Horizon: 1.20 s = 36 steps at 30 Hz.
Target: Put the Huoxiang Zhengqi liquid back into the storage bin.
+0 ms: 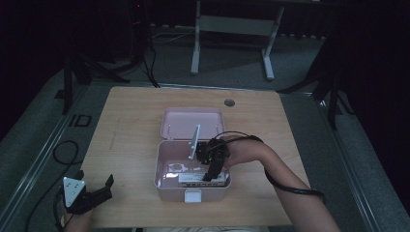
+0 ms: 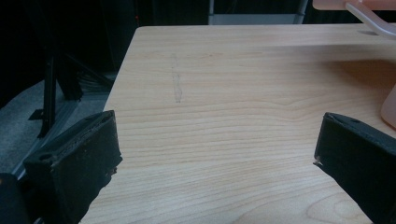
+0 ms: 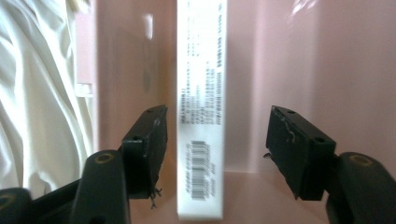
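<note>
Flat printed carton [image 3: 201,116], glossy pink box [image 3: 289,56]

From my station I see a dim room, the far side almost black. The light wooden table [image 1: 130,125] sits in the middle, its grain running side to side, with a round grommet hole [image 1: 229,102] near the far edge toward the right corner. Grey carpet floor [image 1: 232,63] surrounds it. Beyond the far edge stands a white desk frame [image 1: 232,24] on 2 legs. Black tripod legs [image 1: 80,72] flank the far left corner, and more [image 1: 329,92] stand by the far right corner. A black cable loop [image 1: 65,152] lies on the floor beside the left edge.
</note>
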Each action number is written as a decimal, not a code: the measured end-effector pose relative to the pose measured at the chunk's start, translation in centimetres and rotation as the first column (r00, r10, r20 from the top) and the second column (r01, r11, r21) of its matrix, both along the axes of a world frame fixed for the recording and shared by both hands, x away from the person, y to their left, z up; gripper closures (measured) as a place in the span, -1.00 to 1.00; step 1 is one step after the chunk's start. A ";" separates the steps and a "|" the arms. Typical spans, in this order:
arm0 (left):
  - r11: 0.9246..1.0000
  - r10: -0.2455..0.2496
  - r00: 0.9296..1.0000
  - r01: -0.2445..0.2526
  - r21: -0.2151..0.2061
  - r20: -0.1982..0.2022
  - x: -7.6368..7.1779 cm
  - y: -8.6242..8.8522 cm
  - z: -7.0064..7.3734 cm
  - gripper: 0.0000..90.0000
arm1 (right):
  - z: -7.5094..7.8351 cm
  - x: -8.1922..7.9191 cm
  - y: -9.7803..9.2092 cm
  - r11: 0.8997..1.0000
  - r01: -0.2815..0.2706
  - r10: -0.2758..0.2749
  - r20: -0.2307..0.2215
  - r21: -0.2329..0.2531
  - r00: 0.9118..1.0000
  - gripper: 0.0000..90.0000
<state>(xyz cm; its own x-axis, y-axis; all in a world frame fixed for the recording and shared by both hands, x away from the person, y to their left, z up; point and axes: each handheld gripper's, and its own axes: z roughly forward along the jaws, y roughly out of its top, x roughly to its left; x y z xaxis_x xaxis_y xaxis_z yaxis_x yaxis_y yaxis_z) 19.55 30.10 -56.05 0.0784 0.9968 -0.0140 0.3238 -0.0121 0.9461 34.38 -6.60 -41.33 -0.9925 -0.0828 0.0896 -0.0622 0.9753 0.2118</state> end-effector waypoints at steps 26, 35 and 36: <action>1.000 -0.002 1.000 0.001 -0.002 -0.007 0.0 0.0 0.0 -0.99 | 3.9 3.9 -13.0 0.858 0.176 -0.288 0.167 0.483 0.943 -0.75; 1.000 -0.002 1.000 0.002 0.001 -0.011 0.1 0.0 0.0 -0.99 | -0.5 5.8 -16.8 0.792 0.317 -0.442 0.133 0.522 0.887 -0.75; 1.000 -0.002 1.000 0.002 0.001 -0.011 0.1 0.0 0.0 -0.99 | -0.5 5.8 -16.8 0.792 0.317 -0.442 0.133 0.522 0.887 -0.75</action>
